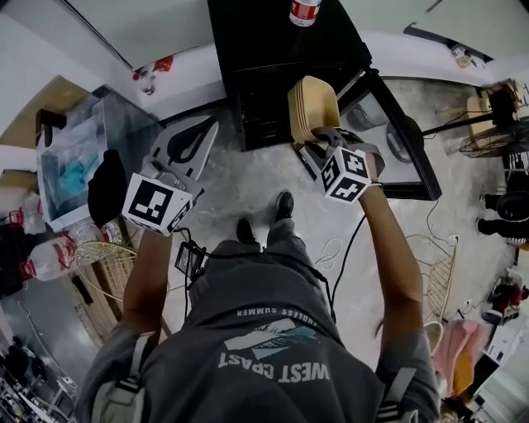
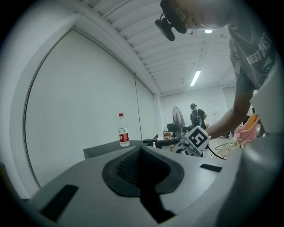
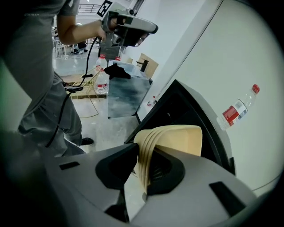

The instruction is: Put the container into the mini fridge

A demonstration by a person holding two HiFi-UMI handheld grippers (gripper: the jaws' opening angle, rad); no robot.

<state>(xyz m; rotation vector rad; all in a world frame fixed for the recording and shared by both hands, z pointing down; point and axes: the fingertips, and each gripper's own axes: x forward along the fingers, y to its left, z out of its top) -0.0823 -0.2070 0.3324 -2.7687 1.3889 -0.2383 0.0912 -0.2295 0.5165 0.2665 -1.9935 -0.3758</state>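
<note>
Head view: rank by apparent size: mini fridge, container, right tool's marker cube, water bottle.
1. mini fridge
2. container, clamped in the right tool
3. marker cube: near the container's size but closer to the camera, so unsure
4. water bottle, cropped by the frame edge

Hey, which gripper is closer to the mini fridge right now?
Right. The right gripper, holding the container, is at the open front of the mini fridge; the left gripper is off to the person's left, clear of it.

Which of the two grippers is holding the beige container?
The right gripper, clamped on the rim of the container; the left gripper holds nothing, off to the side.
</note>
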